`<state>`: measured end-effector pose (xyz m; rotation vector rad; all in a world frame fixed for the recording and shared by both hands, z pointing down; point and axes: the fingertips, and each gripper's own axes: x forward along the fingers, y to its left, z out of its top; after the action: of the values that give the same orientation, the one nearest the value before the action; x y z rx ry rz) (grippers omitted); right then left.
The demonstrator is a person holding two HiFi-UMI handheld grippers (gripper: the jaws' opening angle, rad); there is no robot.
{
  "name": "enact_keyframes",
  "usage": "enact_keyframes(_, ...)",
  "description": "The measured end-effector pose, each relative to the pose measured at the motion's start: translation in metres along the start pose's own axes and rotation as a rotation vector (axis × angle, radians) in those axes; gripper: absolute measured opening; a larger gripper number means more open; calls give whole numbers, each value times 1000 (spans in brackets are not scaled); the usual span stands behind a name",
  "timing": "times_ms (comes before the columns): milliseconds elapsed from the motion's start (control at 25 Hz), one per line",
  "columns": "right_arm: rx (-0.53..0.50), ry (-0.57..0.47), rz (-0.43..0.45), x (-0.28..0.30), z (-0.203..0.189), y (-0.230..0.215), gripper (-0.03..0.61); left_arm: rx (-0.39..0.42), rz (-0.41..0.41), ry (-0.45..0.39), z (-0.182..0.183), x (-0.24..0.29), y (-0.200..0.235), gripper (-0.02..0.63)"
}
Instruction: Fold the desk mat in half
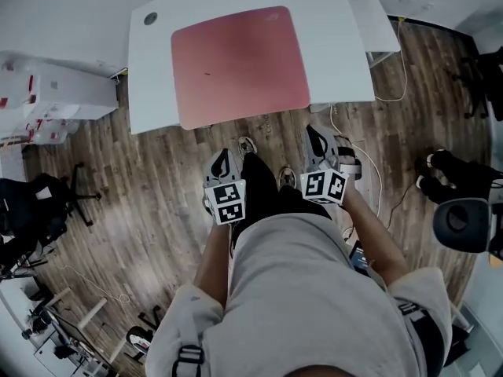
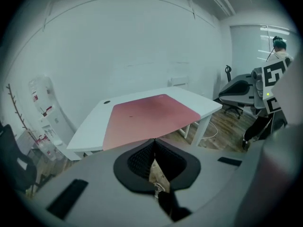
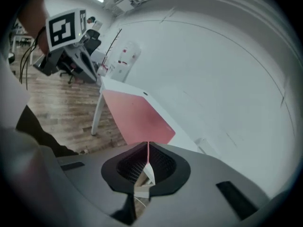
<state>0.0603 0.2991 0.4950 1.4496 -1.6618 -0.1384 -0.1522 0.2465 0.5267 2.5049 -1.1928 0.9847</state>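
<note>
Pink desk mat (image 1: 238,65) lying flat, unfolded, on white desk (image 1: 149,77)

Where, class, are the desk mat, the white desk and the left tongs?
desk mat (image 1: 240,65): head view, middle of its pink surface.
white desk (image 1: 149,85): head view, bare top left of the mat.
left tongs (image 2: 154,143): left gripper view, where the shut tips meet.

Cool, even, rather dim light fills all three views. The white desk (image 1: 153,77) is brightest, without glare; in front of it the wooden floor (image 1: 141,210) carries a pale sheen. Fisheye bending curves the wall (image 2: 142,41) behind it; picture corners go black.
</note>
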Motion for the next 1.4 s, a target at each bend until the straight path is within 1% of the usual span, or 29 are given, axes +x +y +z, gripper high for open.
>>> enact_keyframes(80,-88,28,-11,15,-10,1,41,34,14,26,-11,13,11,12)
enact_keyframes(160,-157,65,3,30,-21,6,43,94,31,43,-19,27,21,12)
enact_keyframes(360,-240,158,48,67,-40,21,46,307,91,107,-41,58,63,12)
enact_keyframes(400,-255,176,55,74,-43,23,70,349,101,122,-46,64,71,14)
enact_keyframes(440,-271,195,63,81,-47,25,130,390,111,135,-50,69,78,18)
enact_keyframes(480,-287,210,67,87,-51,27,166,432,122,147,-54,74,85,38)
enact_keyframes(520,-305,221,66,92,-55,28,169,471,136,158,-58,77,92,74)
enact_keyframes(680,-385,257,55,109,-70,32,184,608,197,223,-66,85,119,160)
enact_keyframes(800,-422,268,48,118,-79,36,189,711,223,252,-75,95,134,187)
enact_keyframes(920,-447,277,57,124,-83,40,189,811,244,244,-82,106,142,190)
enact_keyframes(1000,-461,290,58,128,-85,42,189,852,248,250,-84,111,144,190)
enact_keyframes(1120,-459,316,41,129,-86,41,189,873,244,257,-85,115,146,190)
enact_keyframes(1240,-458,333,12,128,-83,35,187,904,247,237,-79,116,145,189)
enact_keyframes(1280,-463,334,5,127,-82,34,181,911,249,230,-76,116,144,189)
enact_keyframes(1320,-466,334,1,127,-81,33,159,909,249,228,-73,117,145,185)
enact_keyframes(1400,-465,334,6,127,-79,32,129,902,246,231,-70,118,146,143)
